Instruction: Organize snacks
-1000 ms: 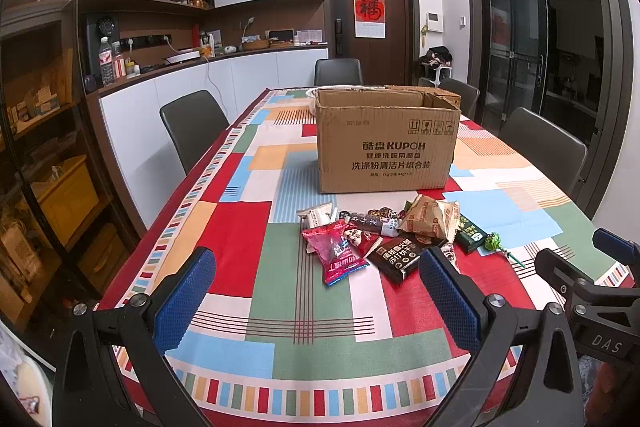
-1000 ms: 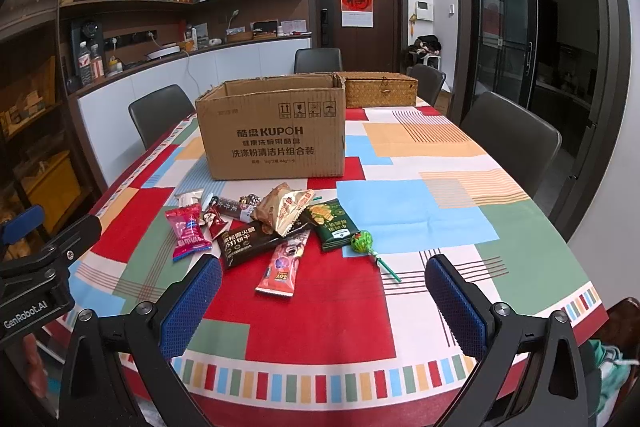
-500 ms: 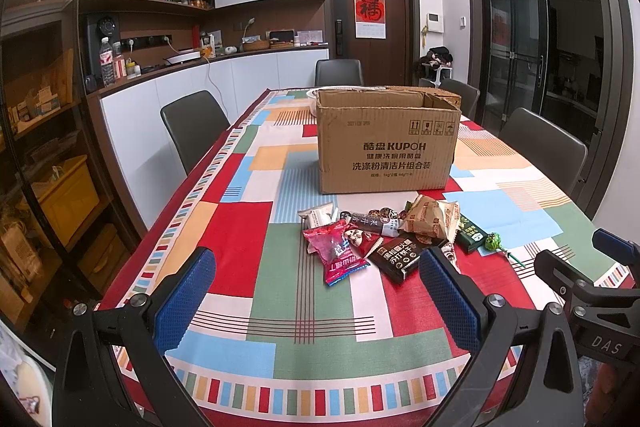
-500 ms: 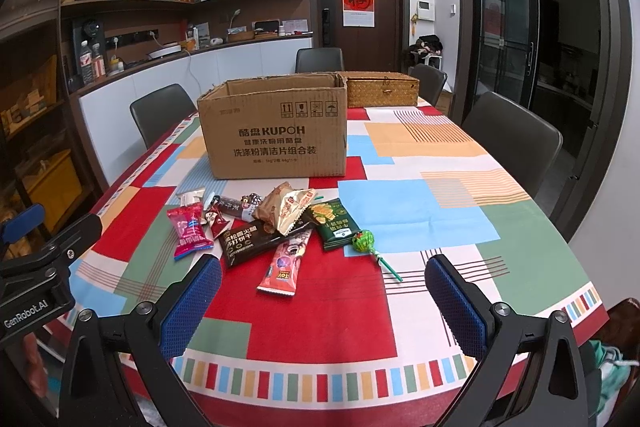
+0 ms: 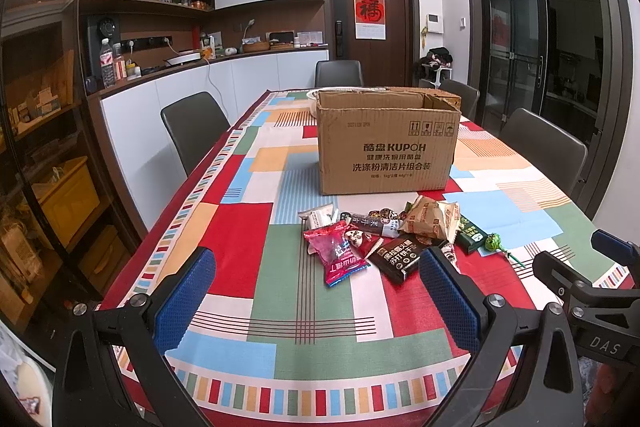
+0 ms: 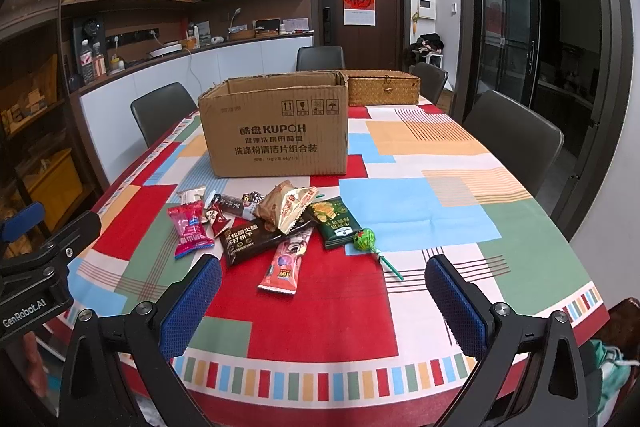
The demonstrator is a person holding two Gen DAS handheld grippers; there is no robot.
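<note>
Long table under a patchwork tablecloth point(image 6: 416, 211) of red, green, blue and cream blocks. Open brown cardboard box point(image 6: 276, 131) with black printed lettering stands mid-table, flaps up. Behind it to the right, a woven straw basket with lid point(image 6: 384, 87), touching or just beside the box's far corner.

Snacks lie in a loose heap on the near side of the box, apart from it:
- pink-red crinkled packet point(image 6: 189, 229), leftmost
- small white packet point(image 6: 192, 195) just beyond it
- black biscuit packet with white characters point(image 6: 248, 241), centre
- tan crumpled wrapper point(image 6: 286, 207) resting over the black one's far edge
- dark green flat packet point(image 6: 335, 221), right of the tan one
- pink long packet with cartoon print point(image 6: 289, 259), nearest of the heap
- green lollipop on a green stick point(image 6: 365, 239), rightmost, stick pointing near-right

Left gripper point(image 5: 316, 301) with blue ribbed pads: fingers spread wide, nothing between them, above the near table edge, short of the heap. Right gripper point(image 6: 320, 303), same build: fingers likewise spread wide and empty, framing the near red block of the cloth. Each gripper's body shows at the edge of the other's view.

Dark grey chairs point(image 6: 516, 139) stand along both long sides and the far end.
</note>
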